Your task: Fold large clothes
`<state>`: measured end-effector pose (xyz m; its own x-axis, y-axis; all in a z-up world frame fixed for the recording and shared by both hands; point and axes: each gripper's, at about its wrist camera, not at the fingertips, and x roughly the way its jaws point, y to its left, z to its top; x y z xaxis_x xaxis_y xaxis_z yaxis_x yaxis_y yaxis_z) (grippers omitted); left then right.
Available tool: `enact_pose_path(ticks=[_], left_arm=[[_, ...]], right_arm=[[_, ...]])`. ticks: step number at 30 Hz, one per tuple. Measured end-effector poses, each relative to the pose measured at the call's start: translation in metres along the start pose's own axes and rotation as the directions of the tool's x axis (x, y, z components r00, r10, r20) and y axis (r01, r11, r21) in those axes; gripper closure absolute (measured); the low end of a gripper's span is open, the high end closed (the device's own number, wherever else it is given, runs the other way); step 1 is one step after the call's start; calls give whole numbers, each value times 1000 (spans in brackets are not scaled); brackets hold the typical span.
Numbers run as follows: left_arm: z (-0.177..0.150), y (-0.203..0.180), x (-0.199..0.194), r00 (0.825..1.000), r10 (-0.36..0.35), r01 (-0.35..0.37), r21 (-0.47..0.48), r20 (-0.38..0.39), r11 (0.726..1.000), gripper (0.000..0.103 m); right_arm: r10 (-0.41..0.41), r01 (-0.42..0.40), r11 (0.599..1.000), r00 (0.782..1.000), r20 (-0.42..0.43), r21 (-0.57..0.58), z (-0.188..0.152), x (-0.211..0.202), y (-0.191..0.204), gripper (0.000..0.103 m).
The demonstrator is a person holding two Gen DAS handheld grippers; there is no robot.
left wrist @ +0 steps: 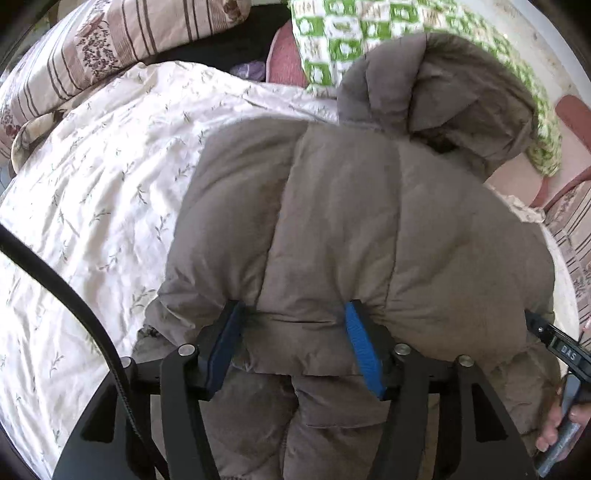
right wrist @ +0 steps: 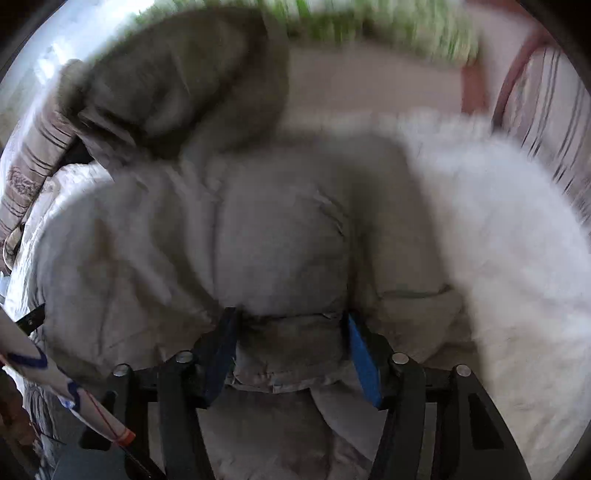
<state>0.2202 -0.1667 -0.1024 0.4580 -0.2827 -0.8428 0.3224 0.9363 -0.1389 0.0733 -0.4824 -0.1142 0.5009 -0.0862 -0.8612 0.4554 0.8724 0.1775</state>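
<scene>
Blue pads of the left tongs [left wrist: 293, 325] sit nearest the lens, spread abt halfway, w/ a fold of the coat's [left wrist: 332, 229] lower edge bulging between them. Whether the pads actually press the fabric I can't tell. Right tongs [right wrist: 291, 332] look much the same: spread part way, a thick seam of the coat lying between the pads, grip unclear since that view is badly blurred.

No boxes or baskets in sight, so nothing to report inside anything.

Coat is a grey-brown quilted puffer, thick and puffy, w/ long stitched panels running away from the tongs. It lies on the bed, on a white bedspread [left wrist: 92, 206] w/ small leaf sprigs, which spreads left of the left tongs. Hood [left wrist: 443, 96] sits at the far end, beyond the tongs, crumpled & tipped over. More of the coat hangs below the tongs, toward the lens.

Behind the hood: green-and-white checked blanket [left wrist: 369, 33]. Far left: striped pillow [left wrist: 110, 44]. At right edge of left view, a hand [left wrist: 561, 421] grips the other tool's handle.
</scene>
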Motion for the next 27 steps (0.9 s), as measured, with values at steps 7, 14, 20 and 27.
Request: enact_pose_path(ticks=[7, 14, 20, 27], left_arm=[[-13, -11, -51, 999, -25, 23, 41, 46, 999, 45], [-103, -7, -130, 995, -68, 61, 90, 75, 994, 45], [-197, -9, -141, 1000, -19, 18, 57, 23, 998, 45], [-242, -22, -132, 997, 48, -53, 90, 66, 995, 36]], right_arm=[[58, -59, 998, 997, 55, 8, -15, -53, -7, 38], [96, -91, 993, 993, 70, -75, -100, -131, -5, 38], [80, -78, 994, 997, 18, -79, -170, -142, 13, 38], [-27, 25, 988, 1000, -12, -153, -207, -109, 33, 31]])
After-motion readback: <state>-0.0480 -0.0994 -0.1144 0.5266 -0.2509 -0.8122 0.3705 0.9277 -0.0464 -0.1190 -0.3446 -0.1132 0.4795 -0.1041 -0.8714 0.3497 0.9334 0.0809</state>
